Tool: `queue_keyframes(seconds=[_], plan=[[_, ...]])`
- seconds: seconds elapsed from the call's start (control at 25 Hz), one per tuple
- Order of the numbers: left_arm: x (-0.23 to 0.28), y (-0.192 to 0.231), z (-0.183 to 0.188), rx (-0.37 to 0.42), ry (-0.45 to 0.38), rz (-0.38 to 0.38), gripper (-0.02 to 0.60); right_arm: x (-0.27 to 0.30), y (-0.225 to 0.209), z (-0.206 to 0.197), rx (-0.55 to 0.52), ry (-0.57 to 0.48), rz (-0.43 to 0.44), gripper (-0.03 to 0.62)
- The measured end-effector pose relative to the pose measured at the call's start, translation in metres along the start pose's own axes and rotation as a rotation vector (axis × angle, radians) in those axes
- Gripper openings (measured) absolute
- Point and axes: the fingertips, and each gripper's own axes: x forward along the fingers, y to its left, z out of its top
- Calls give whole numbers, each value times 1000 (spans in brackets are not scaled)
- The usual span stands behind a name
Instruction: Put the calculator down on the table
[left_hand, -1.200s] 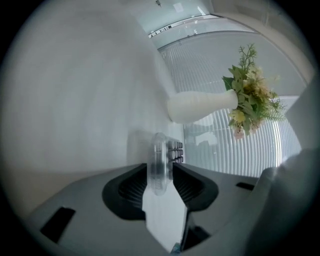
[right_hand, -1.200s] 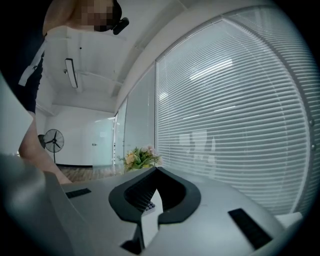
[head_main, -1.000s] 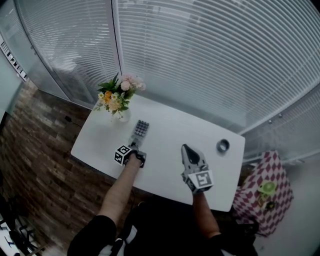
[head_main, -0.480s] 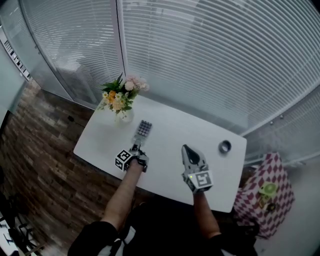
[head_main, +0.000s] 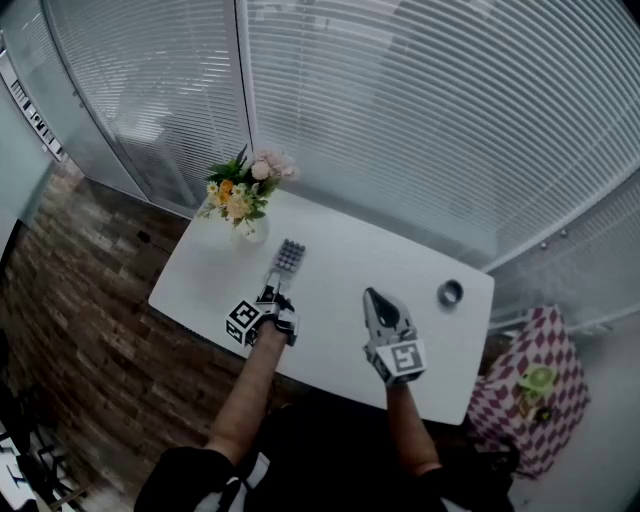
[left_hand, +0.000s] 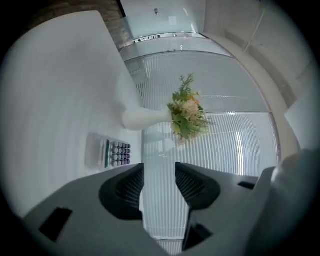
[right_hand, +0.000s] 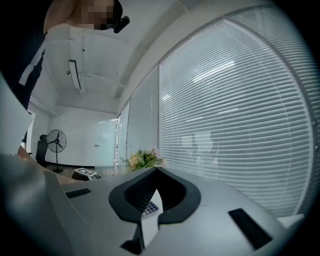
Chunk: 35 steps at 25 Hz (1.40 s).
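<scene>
The calculator (head_main: 288, 257) lies flat on the white table (head_main: 340, 250), keys up, just in front of the flower vase. In the left gripper view the calculator (left_hand: 111, 152) lies left of the jaws, apart from them. My left gripper (head_main: 275, 293) hangs over the table short of the calculator; its jaws have just opened a little wider. The left gripper (left_hand: 159, 176) is open, with nothing between its pads. Further right, my right gripper (head_main: 369, 294) is held level over the table, and in its own view the right gripper (right_hand: 156, 170) is shut and empty.
A vase of flowers (head_main: 243, 195) stands at the table's far left corner. A roll of tape (head_main: 449, 292) lies near the right edge. A chequered cloth (head_main: 530, 385) with green items sits beyond the table's right end. Slatted blinds back the table; a brick-patterned floor lies left.
My left gripper has drawn back from the calculator toward the near edge and risen. The calculator stays on the table. The right gripper has kept still.
</scene>
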Motion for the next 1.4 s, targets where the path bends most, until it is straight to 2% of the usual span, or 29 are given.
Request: queue_keyframes(seconds=[0.2,0.44,0.64,0.84,1.04,1.12,1.24,1.4], plan=[[-6,-27,0,24,-8,-43,178,0,1,2,12,-3,0,6],[-12,-19,-3,8,-1,-30,183,1,2,2,16,-6,7,6],[-14,-19,-4,35,9,-20,193,1,3,0,14,-1,8,6],[-15,-21,-5,43,16,-8,242,0,4,0,13,4,9,6],[-17,-24,-6,50,15,-11,255,-3,3,-4,15,16,12,6],[-18,-27,-4,104,11,-6,255,-3,3,-3,22,15,12,6],[-20,-35,2,283,2,17,259,-1,3,-2,30,11,9,6],[-24,-60,1,495,10,-10,261,-2,4,-2,24,16,13,6]])
